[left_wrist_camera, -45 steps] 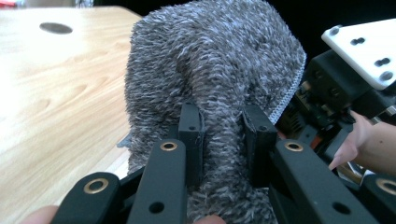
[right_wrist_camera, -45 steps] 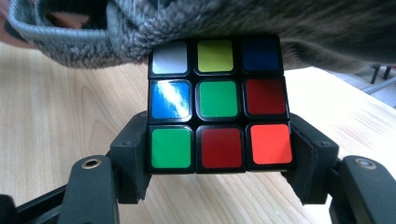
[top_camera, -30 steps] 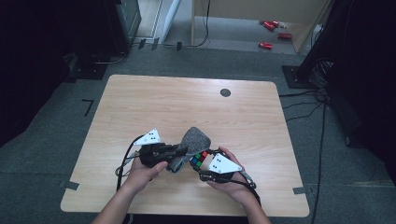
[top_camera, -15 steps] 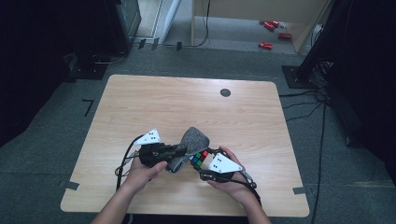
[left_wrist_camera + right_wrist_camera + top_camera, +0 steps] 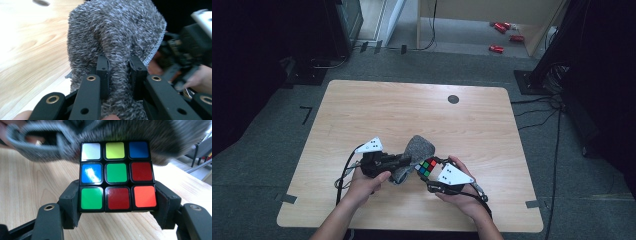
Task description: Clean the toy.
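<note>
left gripper (image 5: 119, 72) pinching a fold of grey cloth (image 5: 117, 37), bunched ahead of its jaws for wiping. right gripper (image 5: 117, 206) clamped on cube (image 5: 117, 175), lifted off table (image 5: 412, 107), coloured face bared toward cloth just beyond it.

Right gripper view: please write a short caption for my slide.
Right gripper clamps a scrambled puzzle cube above the wooden table, with a grey fuzzy cloth just behind it.

cloth (image 5: 117, 35): fuzzy grey knit | cube (image 5: 116, 175): glossy plastic | table (image 5: 412, 110): smooth wood
</note>
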